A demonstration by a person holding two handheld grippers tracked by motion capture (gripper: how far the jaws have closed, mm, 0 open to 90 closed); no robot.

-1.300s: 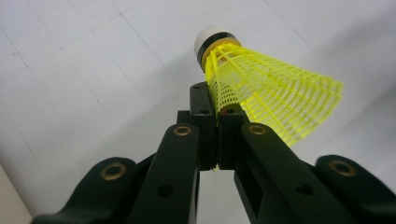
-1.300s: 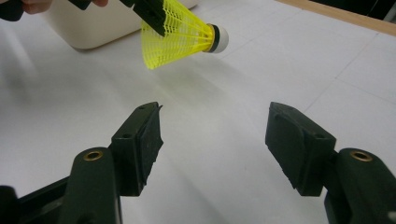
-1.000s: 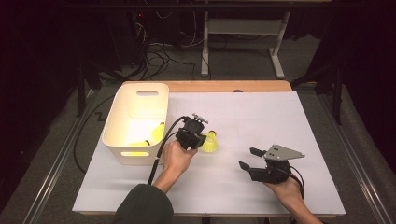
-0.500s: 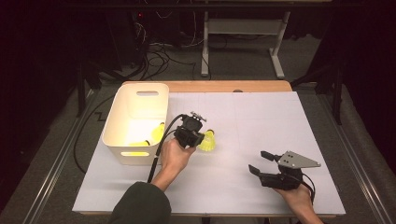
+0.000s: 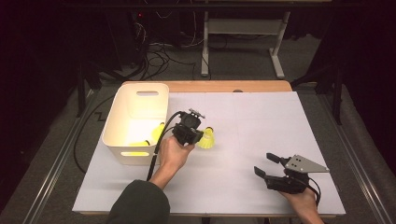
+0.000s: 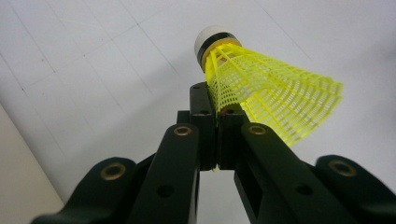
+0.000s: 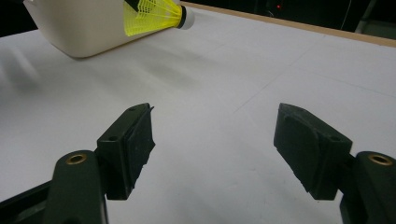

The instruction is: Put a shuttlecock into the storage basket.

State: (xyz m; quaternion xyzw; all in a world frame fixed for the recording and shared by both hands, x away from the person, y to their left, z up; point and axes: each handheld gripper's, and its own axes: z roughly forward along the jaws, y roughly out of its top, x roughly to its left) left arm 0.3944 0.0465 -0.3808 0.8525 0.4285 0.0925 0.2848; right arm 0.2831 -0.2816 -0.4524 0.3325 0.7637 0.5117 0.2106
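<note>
My left gripper (image 5: pixel 200 136) hovers just right of the white bin (image 5: pixel 120 100), shut on the edge of a yellow shuttlecock's (image 5: pixel 208 138) mesh skirt. In the left gripper view the jaws (image 6: pixel 217 100) pinch the skirt, and the shuttlecock (image 6: pixel 271 93) points its white cork tip away, above the table. My right gripper (image 5: pixel 266 164) rests low near the table's front right, open; its jaws have just been opening, with nothing between them (image 7: pixel 215 135). The held shuttlecock (image 7: pixel 154 11) also appears far off in the right gripper view.
The bin (image 7: pixel 79 28) holds more yellow shuttlecocks (image 5: pixel 140 143). A white sheet (image 5: pixel 261 121) covers the table, with a wooden edge (image 5: pixel 229 87) at the far side. A black cable (image 5: pixel 156 149) trails from the left gripper along the bin.
My right gripper has slid toward the table's front right corner and its jaws stand wider. The left gripper and its shuttlecock have stayed put.
</note>
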